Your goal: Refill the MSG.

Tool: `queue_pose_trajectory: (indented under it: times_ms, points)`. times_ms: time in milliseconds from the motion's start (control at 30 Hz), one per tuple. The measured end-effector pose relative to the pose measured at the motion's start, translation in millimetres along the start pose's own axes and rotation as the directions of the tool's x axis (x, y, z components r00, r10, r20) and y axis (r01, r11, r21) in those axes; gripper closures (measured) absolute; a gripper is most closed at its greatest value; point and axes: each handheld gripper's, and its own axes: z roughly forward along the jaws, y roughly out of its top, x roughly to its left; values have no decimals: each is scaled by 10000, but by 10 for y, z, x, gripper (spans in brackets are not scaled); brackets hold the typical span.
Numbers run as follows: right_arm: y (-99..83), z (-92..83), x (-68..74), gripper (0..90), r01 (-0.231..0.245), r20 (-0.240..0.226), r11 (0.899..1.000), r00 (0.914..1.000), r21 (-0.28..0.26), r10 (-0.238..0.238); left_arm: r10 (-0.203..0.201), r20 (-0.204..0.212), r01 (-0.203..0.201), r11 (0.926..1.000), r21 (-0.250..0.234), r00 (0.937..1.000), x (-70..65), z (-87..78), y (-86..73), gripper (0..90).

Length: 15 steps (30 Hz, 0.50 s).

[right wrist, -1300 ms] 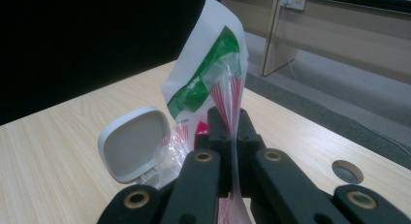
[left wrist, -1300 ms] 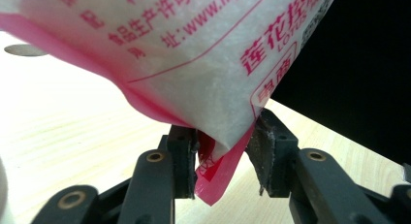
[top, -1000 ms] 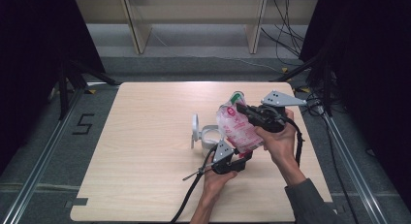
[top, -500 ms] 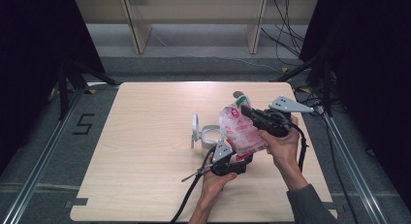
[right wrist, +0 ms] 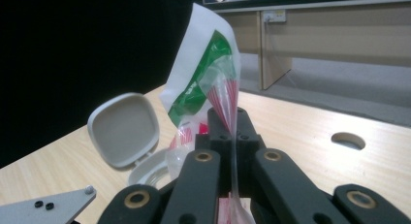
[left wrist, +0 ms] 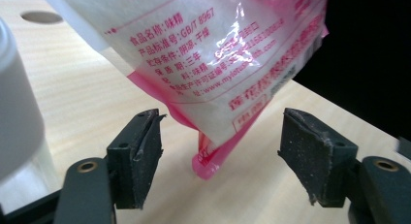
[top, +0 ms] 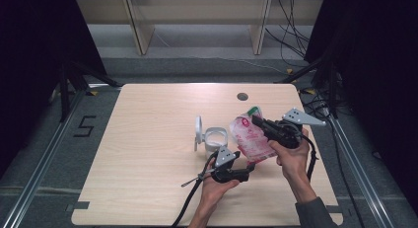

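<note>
The right gripper (top: 257, 121) pinches the pink seasoning bag (top: 250, 140) at its top edge. The bag hangs slanting, its bottom corner between the left gripper (left wrist: 220, 149)'s pads, which have just been opening and stand clear of it.

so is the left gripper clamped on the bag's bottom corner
No, in the left gripper view the pads stand apart on either side of the pink bag, not touching.

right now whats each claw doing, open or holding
Left claw: open, jaws have just been opening; the bag corner hangs between them, untouched.
Right claw: shut on the bag top.
</note>
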Motion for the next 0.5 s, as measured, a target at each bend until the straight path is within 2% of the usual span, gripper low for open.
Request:
queue_pose_trajectory:
  times_ms: [33, 100, 133, 167, 200, 300, 333, 367, 433, 467, 500]
  points:
    - [-25, -10, -14, 900, 28, -24, 10000, 10000, 18, -28, 28, -85, -28, 10000, 4, 10000, -6, -11, -15, 307]
    - [-68, -46, -47, 900, 9, -49, 9999, 10000, 147, -8, 334, 22, -334, 9994, 123, 9994, 15, -33, -29, 332]
    - [-96, -65, -57, 900, -59, 60, 9999, 10000, 92, 59, 382, -65, -382, 9992, 92, 9992, 5, -49, -29, 333]
    - [-128, -89, -60, 900, -322, 35, 9994, 9995, 139, 321, 316, -155, -313, 9993, 182, 9994, -3, -76, -28, 333]
    - [-156, -112, -88, 900, -248, 73, 9996, 9997, 146, 247, 225, -133, -224, 9997, 48, 9997, -13, -90, -27, 332]
    - [-238, -220, -128, 900, -587, 132, 9980, 9982, -238, 590, 337, -113, -338, 9994, -18, 9994, -29, -153, -7, 331]
    - [-245, -258, -163, 900, -430, 125, 9989, 9990, -167, 432, 371, -140, -372, 9993, -42, 9992, -41, -167, -1, 333]
    - [-252, -295, -180, 900, -558, 123, 9983, 9984, -185, 560, 504, -54, -504, 9987, 6, 9987, -44, -182, 5, 333]
    - [-290, -362, -222, 900, -461, 253, 9985, 9986, -305, 469, 602, -9, -602, 9982, -30, 9982, -55, -208, 10, 328]
    - [-314, -401, -202, 900, -863, 266, 9957, 9958, -349, 873, 644, -48, -644, 9979, 55, 9979, -55, -229, 17, 326]
    - [-325, -442, -218, 900, -808, 469, 9963, 9955, -278, 820, 563, 11, -563, 9984, -75, 9984, -52, -234, 17, 323]
